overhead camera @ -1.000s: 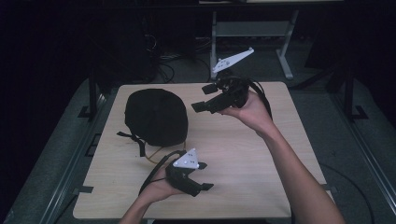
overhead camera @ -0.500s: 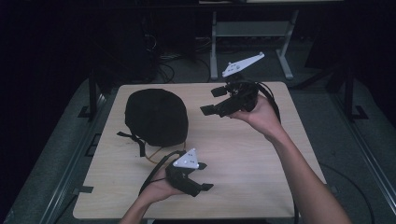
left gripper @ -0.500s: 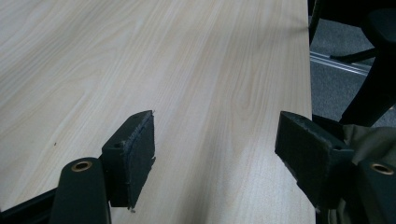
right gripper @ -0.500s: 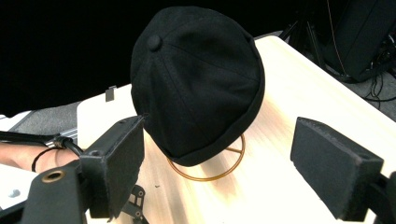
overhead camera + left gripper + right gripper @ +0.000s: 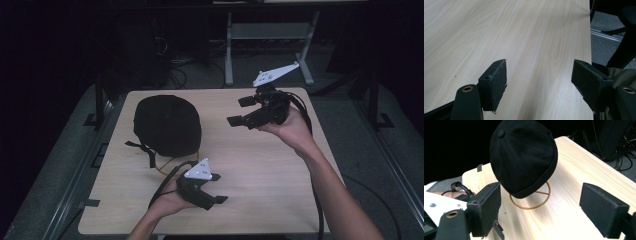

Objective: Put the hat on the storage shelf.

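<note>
Black cap (image 5: 167,125) on a wire stand, far-left of bench (image 5: 260,170) – soft, light, easy to knock off.

Your right gripper (image 5: 245,111) is wide open, held up w/ jaws aimed at the cap; left gripper (image 5: 217,188) is wide open too, low over bare bench near you. Cap looks like limp fabric, so pinch the folded brim edge (image 5: 534,187), not the crown. Gold ring base (image 5: 530,200) is thin & prob. tips easily – lift straight up.

cap (image 5: 524,157): matt black cloth | stand (image 5: 530,202): shiny brass-coloured metal | table (image 5: 524,37): smooth pale wood
</note>
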The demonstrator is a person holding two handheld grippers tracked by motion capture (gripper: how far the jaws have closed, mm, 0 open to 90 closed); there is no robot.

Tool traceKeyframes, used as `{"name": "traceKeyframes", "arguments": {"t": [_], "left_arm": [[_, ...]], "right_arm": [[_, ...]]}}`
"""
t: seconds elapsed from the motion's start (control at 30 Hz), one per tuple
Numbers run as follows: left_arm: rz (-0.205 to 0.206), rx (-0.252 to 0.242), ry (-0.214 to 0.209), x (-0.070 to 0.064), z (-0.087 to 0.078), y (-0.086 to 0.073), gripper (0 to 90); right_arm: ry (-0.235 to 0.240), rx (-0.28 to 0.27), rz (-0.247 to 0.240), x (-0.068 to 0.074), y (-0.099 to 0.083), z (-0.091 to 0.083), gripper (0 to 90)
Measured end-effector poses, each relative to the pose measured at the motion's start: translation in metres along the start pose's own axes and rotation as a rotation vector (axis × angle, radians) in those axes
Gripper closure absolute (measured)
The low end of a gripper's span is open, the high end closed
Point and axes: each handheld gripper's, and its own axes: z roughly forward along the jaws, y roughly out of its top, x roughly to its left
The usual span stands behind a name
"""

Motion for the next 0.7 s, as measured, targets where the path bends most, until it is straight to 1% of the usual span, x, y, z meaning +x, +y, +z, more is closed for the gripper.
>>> {"name": "traceKeyframes", "arguments": {"t": [0.23, 0.37, 0.53, 0.7], "left_arm": [[-0.003, 0.0, 0.005, 0.0, 0.0, 0.0, 28.2], [-0.006, -0.003, 0.009, 0.001, -0.001, -0.001, 28.1], [-0.006, 0.001, 0.011, 0.001, 0.0, -0.001, 27.5], [-0.009, 0.003, 0.013, 0.001, 0.0, -0.001, 27.2]], "right_arm": [[-0.012, -0.006, 0.019, -0.002, -0.01, -0.009, 17.0], [-0.023, -0.005, 0.02, -0.004, -0.016, -0.014, 16.6], [-0.038, -0.012, 0.039, -0.007, -0.028, -0.022, 16.2], [-0.051, -0.005, 0.051, -0.01, -0.037, -0.028, 16.0]]}}
